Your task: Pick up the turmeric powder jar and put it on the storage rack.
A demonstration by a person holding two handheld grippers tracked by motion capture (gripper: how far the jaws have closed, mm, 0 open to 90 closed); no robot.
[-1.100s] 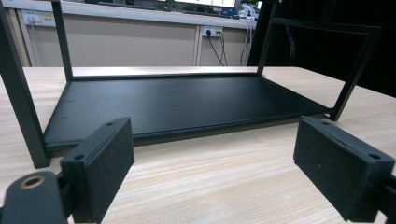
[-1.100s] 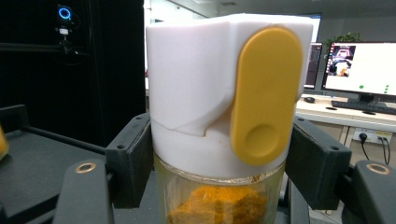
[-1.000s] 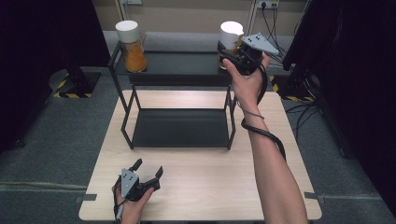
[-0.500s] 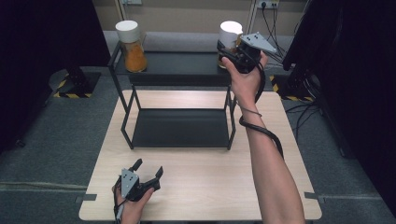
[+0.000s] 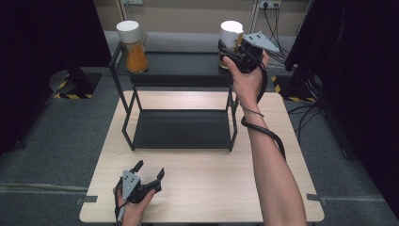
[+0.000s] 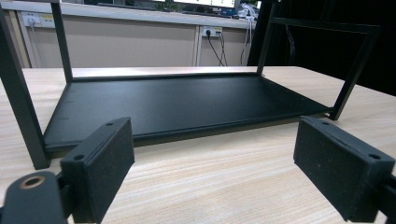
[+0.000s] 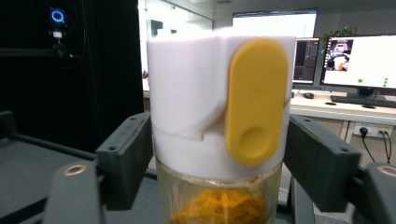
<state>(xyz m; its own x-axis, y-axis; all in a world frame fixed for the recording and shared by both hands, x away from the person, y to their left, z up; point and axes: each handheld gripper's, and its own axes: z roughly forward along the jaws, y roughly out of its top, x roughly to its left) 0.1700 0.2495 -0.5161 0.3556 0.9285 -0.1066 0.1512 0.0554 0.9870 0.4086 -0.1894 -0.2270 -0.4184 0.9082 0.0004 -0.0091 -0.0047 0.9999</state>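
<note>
1. The right gripper (image 5: 234, 48) reaches to the far right end of the black metal two-tier shelf rack (image 5: 179, 70), where a glass spice jar with a white cap and yellow flip tab (image 7: 219, 116) stands on the top tier.
2. Its jaws have just been opening; they flank the jar's cap, the left pad at the cap's edge, the right a hair off. I judge the jar freshly set down, standing on its own.
3. A matching jar of orange powder (image 5: 131, 46) stands at the far left end, so the pair bookends the shelf.
4. The left gripper (image 5: 149, 172) rests on the near edge of the light wooden table (image 5: 263, 188), jaws spread wide and empty, aimed at the lower tier, apparently waiting.
</note>
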